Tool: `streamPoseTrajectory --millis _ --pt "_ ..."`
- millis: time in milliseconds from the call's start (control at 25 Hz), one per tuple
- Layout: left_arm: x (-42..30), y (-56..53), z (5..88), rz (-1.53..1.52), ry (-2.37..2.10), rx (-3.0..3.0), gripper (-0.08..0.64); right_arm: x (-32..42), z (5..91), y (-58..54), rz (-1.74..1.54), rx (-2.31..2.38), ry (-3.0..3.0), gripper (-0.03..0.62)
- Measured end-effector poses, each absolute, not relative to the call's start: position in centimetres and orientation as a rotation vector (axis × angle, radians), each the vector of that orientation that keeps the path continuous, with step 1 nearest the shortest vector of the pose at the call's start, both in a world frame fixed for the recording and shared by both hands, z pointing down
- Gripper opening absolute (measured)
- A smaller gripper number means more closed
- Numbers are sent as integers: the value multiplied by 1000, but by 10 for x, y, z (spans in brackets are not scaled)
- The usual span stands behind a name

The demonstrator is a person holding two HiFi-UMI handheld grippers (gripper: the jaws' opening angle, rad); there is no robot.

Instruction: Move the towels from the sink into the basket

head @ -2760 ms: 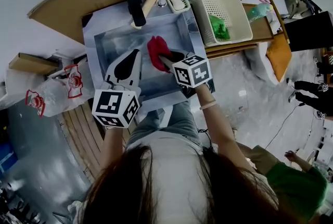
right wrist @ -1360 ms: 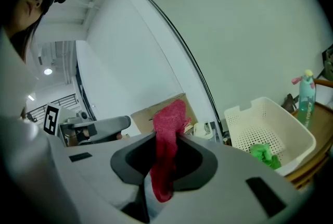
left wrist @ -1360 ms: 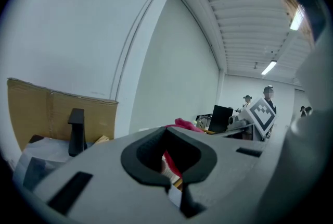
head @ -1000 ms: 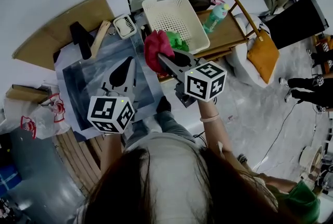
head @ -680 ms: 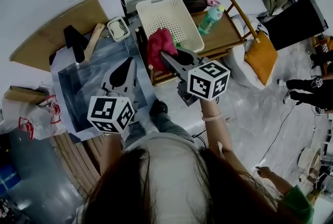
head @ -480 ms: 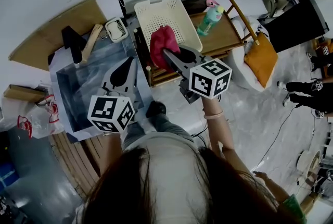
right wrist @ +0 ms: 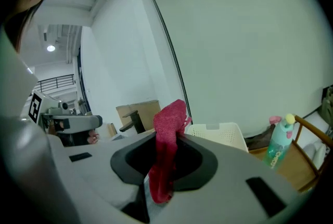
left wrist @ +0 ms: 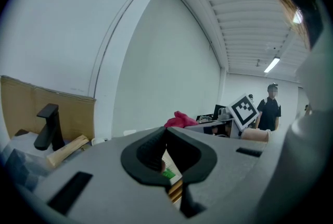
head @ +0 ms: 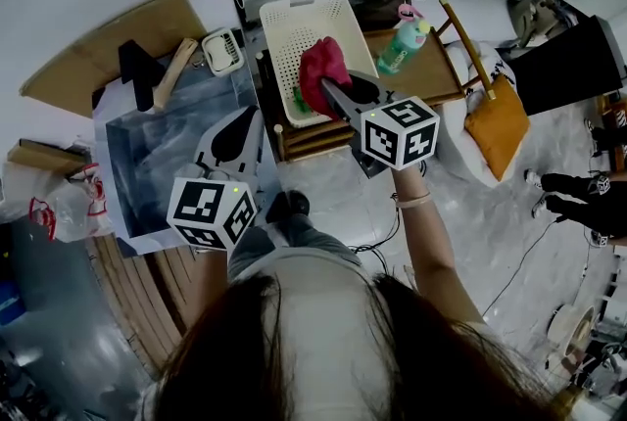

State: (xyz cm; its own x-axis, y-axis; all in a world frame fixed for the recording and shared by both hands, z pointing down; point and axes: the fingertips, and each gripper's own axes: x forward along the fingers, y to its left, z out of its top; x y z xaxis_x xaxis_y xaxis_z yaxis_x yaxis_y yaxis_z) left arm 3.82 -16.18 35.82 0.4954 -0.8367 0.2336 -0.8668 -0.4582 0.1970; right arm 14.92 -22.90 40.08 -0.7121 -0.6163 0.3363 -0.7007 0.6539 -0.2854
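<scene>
right gripper (head: 328, 88) clamped on the red towel (head: 323, 65), now hanging over the white basket (head: 304, 23) instead of down in the sink (head: 157, 155) like a few seconds back, green towel (head: 299, 102) already inside, left gripper (head: 255, 113) jaws together, empty, by the sink's edge

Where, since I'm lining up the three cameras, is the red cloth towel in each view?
Head view: red cloth towel upper centre, over the white perforated plastic basket, clamped in the right tongs.
Left gripper view: towel a small lump at centre, just above the jaw tips.
Right gripper view: towel at centre, pinched between the jaws.
Shared landmark: black faucet, in all three.
</scene>
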Motion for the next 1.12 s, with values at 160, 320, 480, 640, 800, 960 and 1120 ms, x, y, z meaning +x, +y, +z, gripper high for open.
streamPoseTrajectory --millis 160,320,480,640,800,960,1120 --pt "39 -165 360 156 -1457 2440 8 152 416 -246 527 1054 -2615 95" --pt "42 -166 362 159 -1465 2429 8 154 440 -261 458 1018 -2552 95" --pt "47 -169 365 177 -1464 2427 8 156 468 -277 414 987 -2484 95" --pt "47 -170 366 187 -1474 2421 8 155 493 -290 362 949 -2419 95" --pt "48 -171 368 202 -1482 2410 8 156 523 -303 312 892 -2332 95" --pt "45 -172 371 217 -1488 2394 8 157 551 -313 302 849 -2246 95" --pt "41 -173 375 232 -1495 2381 8 158 575 -320 305 816 -2177 95"
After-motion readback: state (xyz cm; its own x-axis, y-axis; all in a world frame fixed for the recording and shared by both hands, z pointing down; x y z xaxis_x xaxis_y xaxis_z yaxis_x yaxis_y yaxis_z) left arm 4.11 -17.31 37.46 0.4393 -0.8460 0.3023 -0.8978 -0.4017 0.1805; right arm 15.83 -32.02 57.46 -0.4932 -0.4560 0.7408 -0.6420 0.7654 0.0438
